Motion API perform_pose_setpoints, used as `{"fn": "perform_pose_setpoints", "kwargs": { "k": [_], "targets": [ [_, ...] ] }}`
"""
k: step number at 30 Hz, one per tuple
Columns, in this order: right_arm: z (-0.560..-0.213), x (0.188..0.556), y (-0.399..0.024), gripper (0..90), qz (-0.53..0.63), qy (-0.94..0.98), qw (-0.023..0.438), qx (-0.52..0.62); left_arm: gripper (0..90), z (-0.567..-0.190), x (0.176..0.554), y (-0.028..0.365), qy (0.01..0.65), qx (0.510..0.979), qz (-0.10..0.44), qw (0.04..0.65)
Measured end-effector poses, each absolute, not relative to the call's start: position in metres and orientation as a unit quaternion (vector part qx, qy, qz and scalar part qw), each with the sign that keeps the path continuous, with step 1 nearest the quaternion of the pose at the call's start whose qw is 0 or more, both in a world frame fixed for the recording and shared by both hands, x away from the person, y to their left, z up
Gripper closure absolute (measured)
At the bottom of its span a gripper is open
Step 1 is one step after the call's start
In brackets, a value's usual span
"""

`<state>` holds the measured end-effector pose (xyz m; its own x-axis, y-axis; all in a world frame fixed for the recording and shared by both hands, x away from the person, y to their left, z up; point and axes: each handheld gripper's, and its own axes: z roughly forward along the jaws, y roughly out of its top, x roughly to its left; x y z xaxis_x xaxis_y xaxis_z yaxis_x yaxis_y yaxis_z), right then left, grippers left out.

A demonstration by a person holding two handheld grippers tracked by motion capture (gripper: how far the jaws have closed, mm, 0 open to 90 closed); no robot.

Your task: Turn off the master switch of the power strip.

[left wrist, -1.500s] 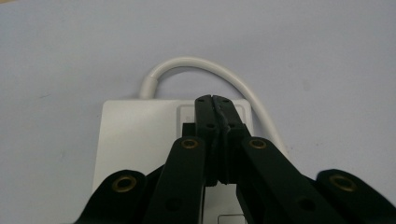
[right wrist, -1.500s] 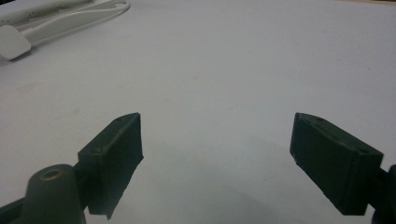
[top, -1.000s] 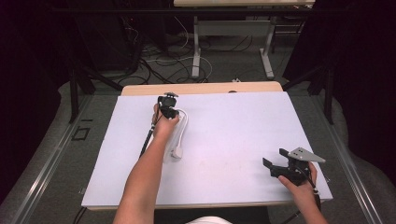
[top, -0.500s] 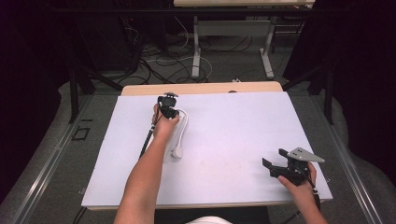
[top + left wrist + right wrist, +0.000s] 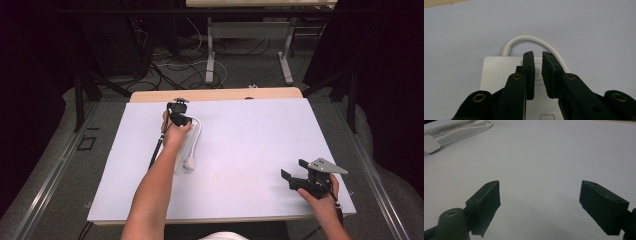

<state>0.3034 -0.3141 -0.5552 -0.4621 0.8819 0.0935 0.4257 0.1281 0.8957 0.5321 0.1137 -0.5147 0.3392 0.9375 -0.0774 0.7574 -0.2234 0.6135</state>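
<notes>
**White-covered table with a power strip**

The table point(image 5: 240, 150) carries a pale, white sheet that covers nearly its whole top; a strip of bare wood shows along the far edge. A white power strip point(image 5: 188, 150) lies on the left half, its white cable point(image 5: 529, 40) looping at its far end.

The power strip point(image 5: 189, 145) is laid on the table point(image 5: 250, 150), left of centre — the left gripper point(image 5: 177, 111) is set over its far end. The right gripper point(image 5: 295, 180) is placed well apart, near the front right corner.
</notes>
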Motion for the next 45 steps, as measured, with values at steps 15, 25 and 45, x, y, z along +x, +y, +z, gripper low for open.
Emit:
{"fn": "perform_pose_setpoints", "kwargs": {
  "k": [15, 25, 45],
  "targets": [
    [-0.555, 0.303, -0.313, 16.6, 0.476, 0.712, 0.243, 0.455, 64.7, -0.507, 0.528, 0.116, 0.554, 0.761, 0.155, 0.300],
    [-0.555, 0.303, -0.313, 16.6, 0.477, 0.713, 0.243, 0.453, 54.1, -0.499, 0.525, 0.117, 0.550, 0.758, 0.148, 0.318],
    [-0.554, 0.303, -0.311, 16.6, 0.481, 0.716, 0.242, 0.445, 40.5, -0.483, 0.508, 0.110, 0.527, 0.771, 0.172, 0.314]
  ]
}}
